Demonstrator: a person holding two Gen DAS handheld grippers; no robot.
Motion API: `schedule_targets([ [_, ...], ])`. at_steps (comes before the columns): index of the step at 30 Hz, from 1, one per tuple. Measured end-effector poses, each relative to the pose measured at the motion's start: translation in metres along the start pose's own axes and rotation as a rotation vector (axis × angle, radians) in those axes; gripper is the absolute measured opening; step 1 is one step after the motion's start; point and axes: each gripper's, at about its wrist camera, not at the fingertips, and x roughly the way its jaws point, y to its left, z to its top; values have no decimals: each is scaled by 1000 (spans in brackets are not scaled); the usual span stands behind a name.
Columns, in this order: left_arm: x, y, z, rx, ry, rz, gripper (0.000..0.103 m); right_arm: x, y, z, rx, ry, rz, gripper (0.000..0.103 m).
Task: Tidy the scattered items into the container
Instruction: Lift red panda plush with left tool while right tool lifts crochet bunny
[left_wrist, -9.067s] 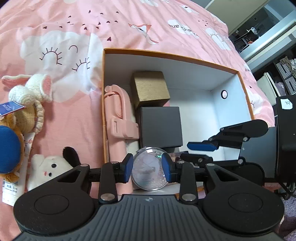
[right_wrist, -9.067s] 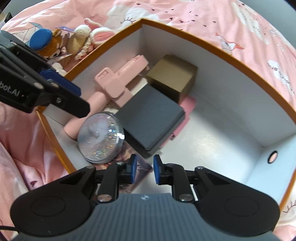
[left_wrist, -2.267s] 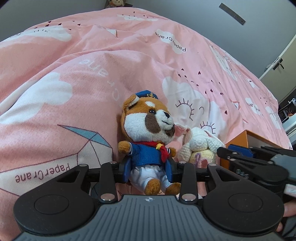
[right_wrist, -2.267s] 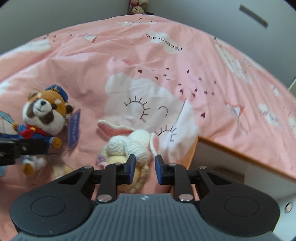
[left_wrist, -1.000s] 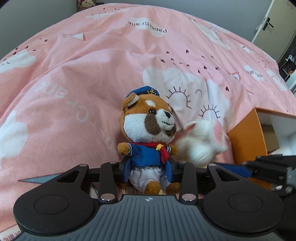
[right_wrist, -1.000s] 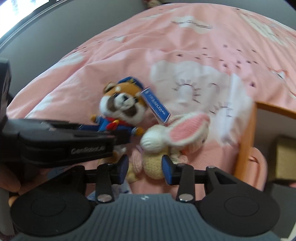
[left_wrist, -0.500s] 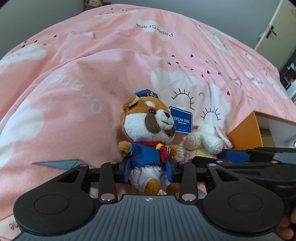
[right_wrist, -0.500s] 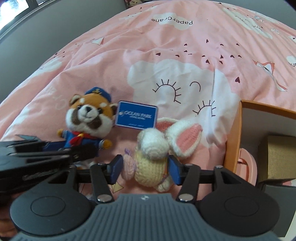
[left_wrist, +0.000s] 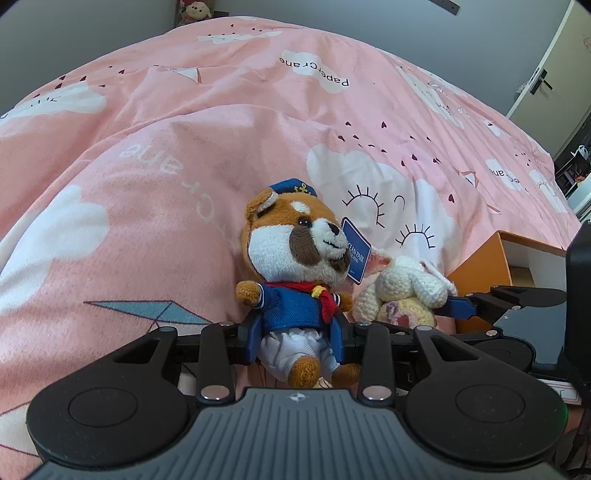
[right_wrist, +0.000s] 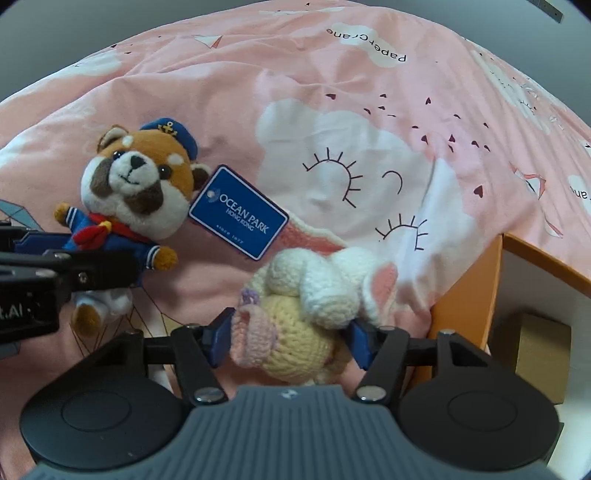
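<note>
A sailor-suited red panda plush (left_wrist: 295, 258) sits upright on the pink duvet, and my left gripper (left_wrist: 295, 341) is shut on its waist and white shorts. Its blue hang tag (right_wrist: 238, 212) sticks out toward a crocheted white and yellow bunny (right_wrist: 314, 288) lying just to its right. My right gripper (right_wrist: 288, 341) straddles the bunny's yellow body. Its jaws are closing, with the blue pads close beside the body and no visible squeeze. The orange-walled white box (right_wrist: 465, 295) stands right of the bunny.
A gold carton (right_wrist: 539, 354) sits inside the box near its left wall. The pink duvet (left_wrist: 184, 166) rises in soft folds behind the toys. The left gripper's finger (right_wrist: 92, 273) reaches in from the left edge of the right wrist view.
The bunny, blurred and raised a second ago, now lies on the duvet. The right gripper has dropped lower over it with jaws wider apart. The left gripper still holds the panda plush.
</note>
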Motion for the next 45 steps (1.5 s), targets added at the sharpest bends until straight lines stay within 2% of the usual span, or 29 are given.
schedule_targets([
  [5,-7,-3,-2,0,-5,-9,42,-16,0,-7,-35,-57,-5,47],
  [8,-15,-4,-4,-13,-8,-20,42,-32,3,-15,-86,-125,-31,41],
  [22,-70,-27,-13,-20,-74,-52,42,-114,15,-40,-250,-355,-31,37],
  [29,-105,-45,-13,1,-138,-139,42,-160,6,-57,-315,-455,-79,37],
  [34,-117,-70,-11,29,-162,-229,42,-187,-13,-77,-426,-500,-181,37],
  [39,-117,-104,-8,65,-155,-332,42,-208,-42,-99,-495,-484,-286,37],
  [45,-92,-149,-2,83,-86,-458,42,-218,-77,-126,-596,-404,-389,38],
])
